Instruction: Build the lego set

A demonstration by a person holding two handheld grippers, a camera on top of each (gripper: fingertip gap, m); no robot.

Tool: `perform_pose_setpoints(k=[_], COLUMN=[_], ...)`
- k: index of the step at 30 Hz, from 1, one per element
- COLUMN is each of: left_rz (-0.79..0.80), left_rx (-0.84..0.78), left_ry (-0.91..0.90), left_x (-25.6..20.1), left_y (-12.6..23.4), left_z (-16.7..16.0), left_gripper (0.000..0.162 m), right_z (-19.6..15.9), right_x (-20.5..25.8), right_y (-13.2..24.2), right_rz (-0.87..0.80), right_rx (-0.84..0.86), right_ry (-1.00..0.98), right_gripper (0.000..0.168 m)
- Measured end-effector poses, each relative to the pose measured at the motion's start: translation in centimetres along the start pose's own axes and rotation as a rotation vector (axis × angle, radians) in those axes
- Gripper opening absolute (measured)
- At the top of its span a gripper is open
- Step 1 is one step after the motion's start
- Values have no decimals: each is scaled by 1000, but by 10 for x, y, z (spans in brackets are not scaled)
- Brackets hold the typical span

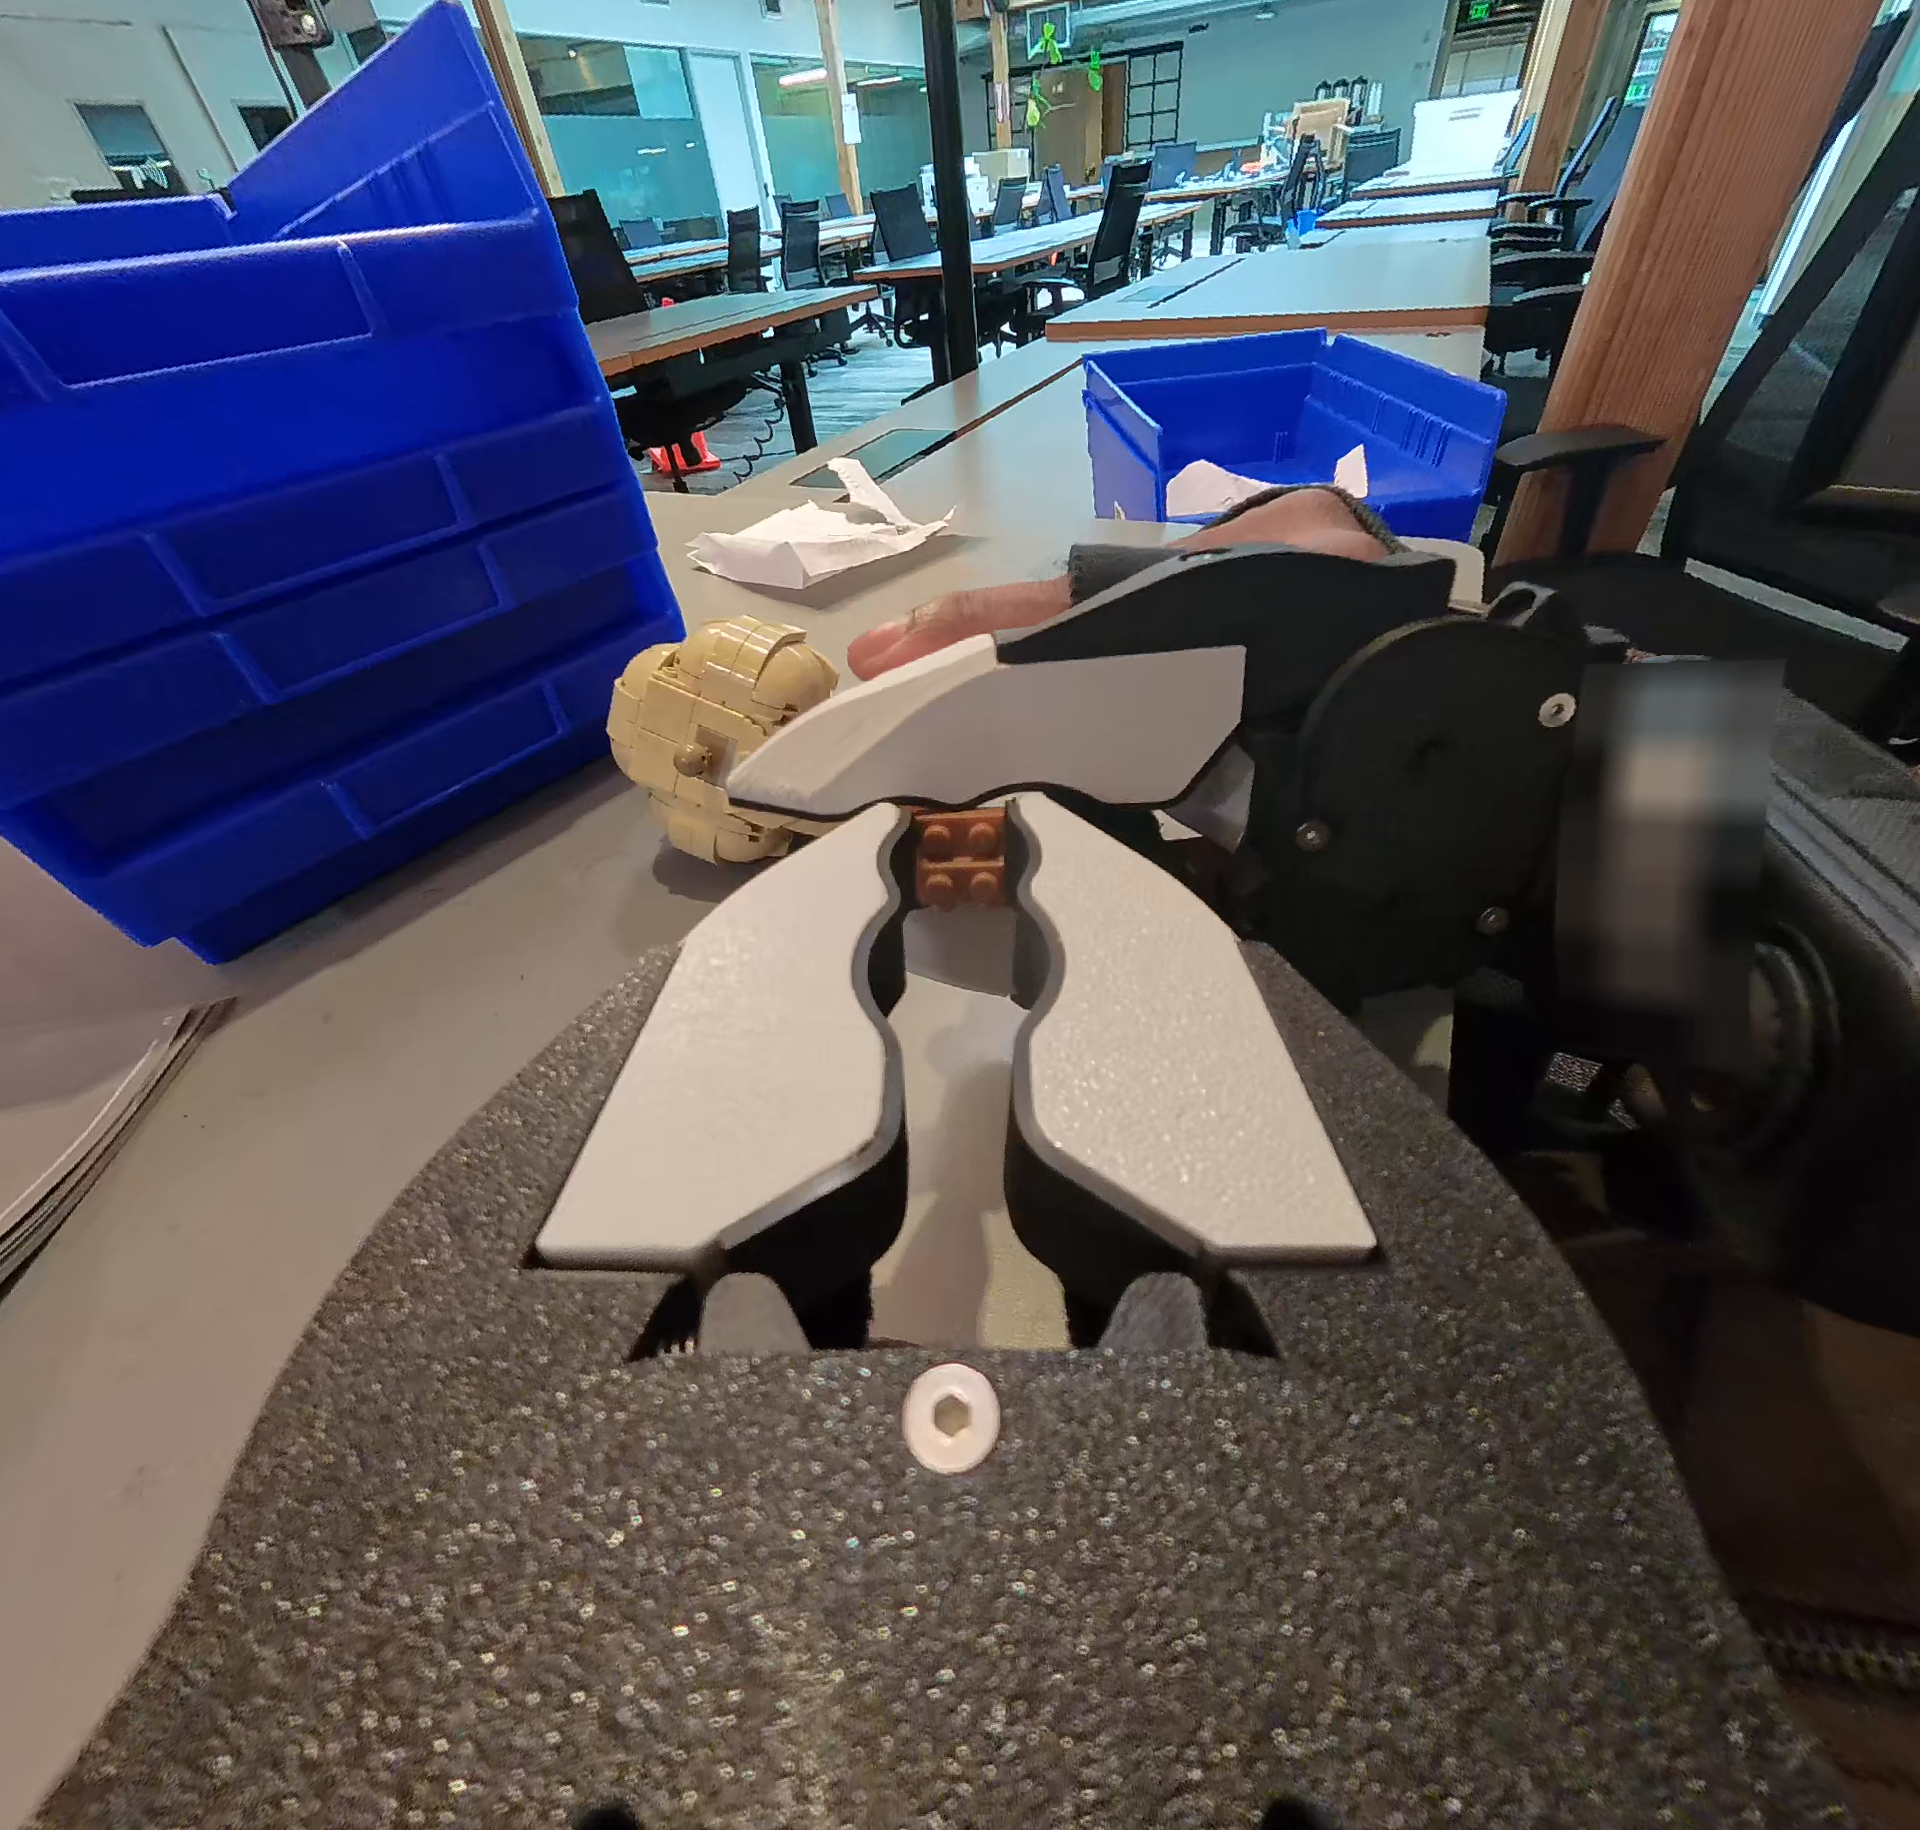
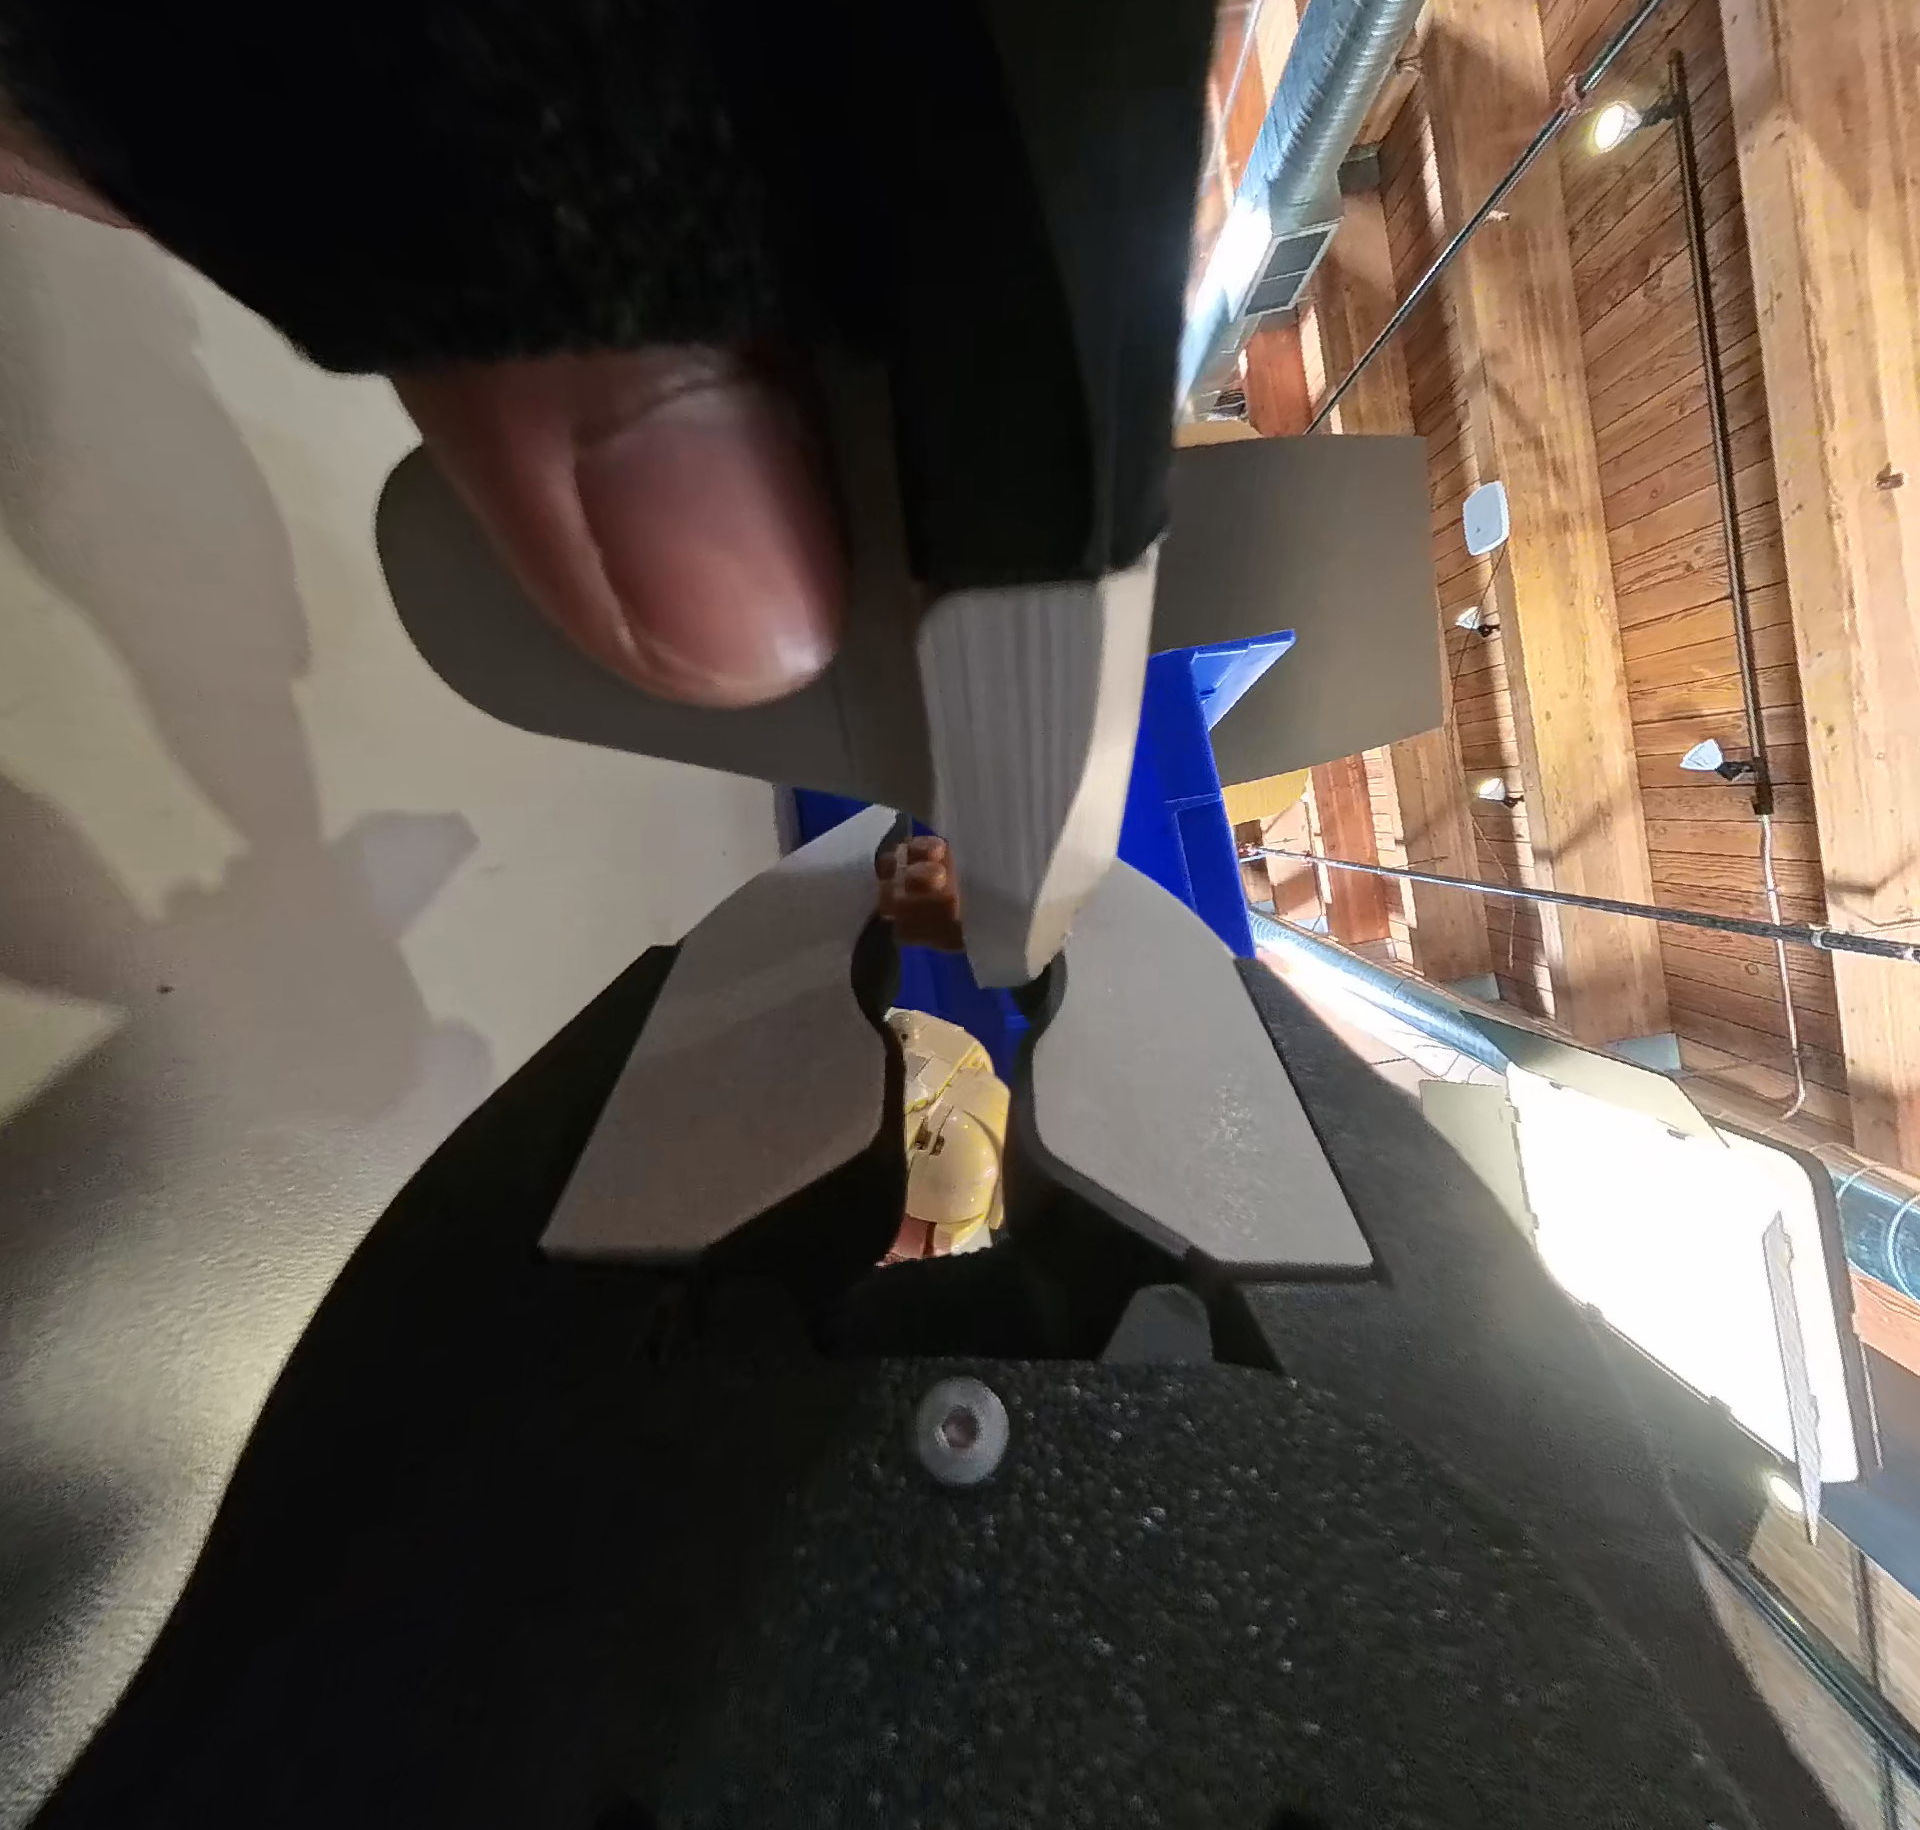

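Studs dot the brown brick point(image 1: 959, 858) both matte grippers, left point(image 1: 958, 824) and right point(image 2: 961, 907), pinch.

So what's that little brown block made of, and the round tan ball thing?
The little brown block looks like hard, smooth plastic: it has moulded round studs and a slight shine. The left tongs pinch it. The round tan ball seems to be many small plastic pieces, since seams show between them.
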State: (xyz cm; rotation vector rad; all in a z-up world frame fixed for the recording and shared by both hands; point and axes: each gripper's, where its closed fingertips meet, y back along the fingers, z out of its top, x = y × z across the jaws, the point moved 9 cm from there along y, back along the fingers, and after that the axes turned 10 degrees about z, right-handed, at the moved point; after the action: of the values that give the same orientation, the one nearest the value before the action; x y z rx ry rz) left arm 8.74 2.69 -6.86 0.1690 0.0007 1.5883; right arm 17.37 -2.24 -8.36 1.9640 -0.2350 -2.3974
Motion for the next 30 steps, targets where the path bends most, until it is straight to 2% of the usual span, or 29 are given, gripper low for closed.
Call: perform_pose_setpoints(k=[10, 20, 23, 25, 27, 30], left_rz=[10, -2, 90, 90, 49, 20], left_rx=[25, 20, -18, -47, -66, -61], left_ry=[6, 1, 8, 101, 172, 145], left_x=[1, 2, 13, 29, 36, 29], left_y=[-2, 0, 9, 18, 20, 17], left_z=[-1, -1, 1, 1, 2, 2], left_gripper=[16, 15, 16, 16, 16, 16], right_z=[-2, -3, -27, -41, -41, -27], right_x=[0, -1, -11, -20, -16, -10], right_y=[-2, -1, 0, 8, 9, 5], right_rz=[88, 99, 41, 16, 18, 33], right_rx=[8, 7, 136, 123, 113, 74], right_ry=[-93, -88, -144, -213, -165, -123], right_gripper=[14, 14, 13, 13, 13, 13])
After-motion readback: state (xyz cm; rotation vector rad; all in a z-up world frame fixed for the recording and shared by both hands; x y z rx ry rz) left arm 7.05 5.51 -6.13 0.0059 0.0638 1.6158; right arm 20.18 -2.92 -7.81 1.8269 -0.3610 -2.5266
